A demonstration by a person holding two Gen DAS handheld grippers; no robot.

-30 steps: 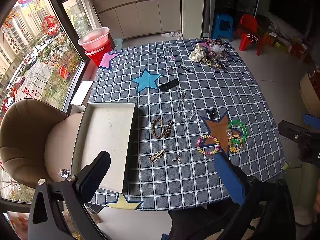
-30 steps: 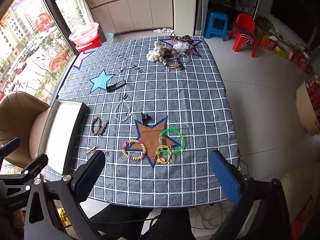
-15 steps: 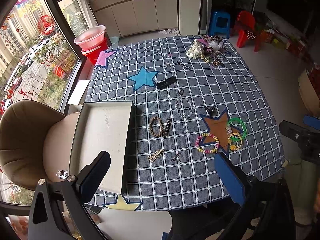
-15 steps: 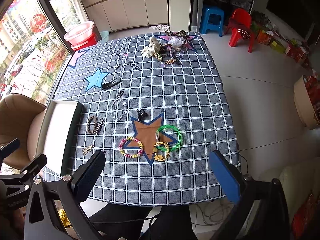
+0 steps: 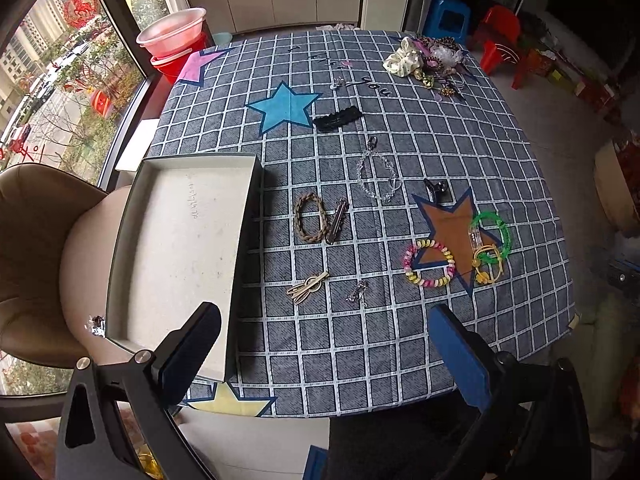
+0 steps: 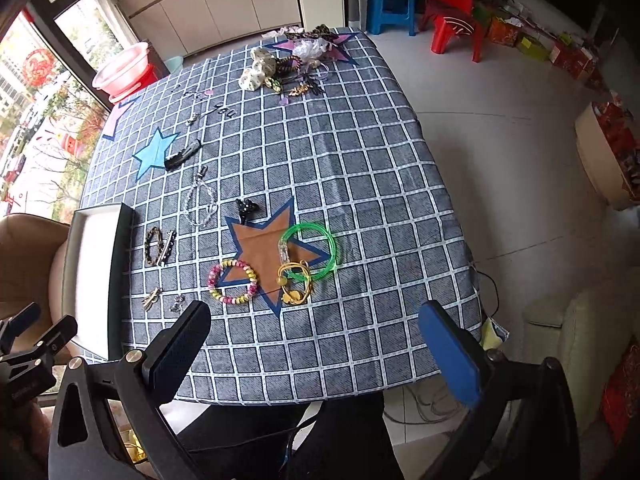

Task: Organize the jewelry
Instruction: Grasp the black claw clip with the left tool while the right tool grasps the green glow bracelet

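Jewelry lies scattered on a blue checked tablecloth (image 5: pixel 400 148). An empty white box tray (image 5: pixel 180 240) sits at the table's left edge. Near it lie a braided brown bracelet (image 5: pixel 308 217), a metal clip (image 5: pixel 337 221), a gold hairpin (image 5: pixel 307 282) and a small silver piece (image 5: pixel 359 291). A pink-yellow beaded bracelet (image 5: pixel 430 263), a green bangle (image 6: pixel 314 250) and a yellow cord piece (image 6: pixel 295 284) lie by the brown star. My left gripper (image 5: pixel 324 344) is open above the near edge. My right gripper (image 6: pixel 316 340) is open, also above the near edge.
A pile of scrunchies and hair ornaments (image 5: pixel 430 62) sits at the far right corner. A black lace band (image 5: pixel 336 119), a clear bead chain (image 5: pixel 376 172) and a black claw clip (image 5: pixel 437 189) lie mid-table. A tan chair (image 5: pixel 36 260) stands left of the tray.
Both grippers have moved closer to the table and lower; the right wrist view swung right. Nothing on the table has moved.
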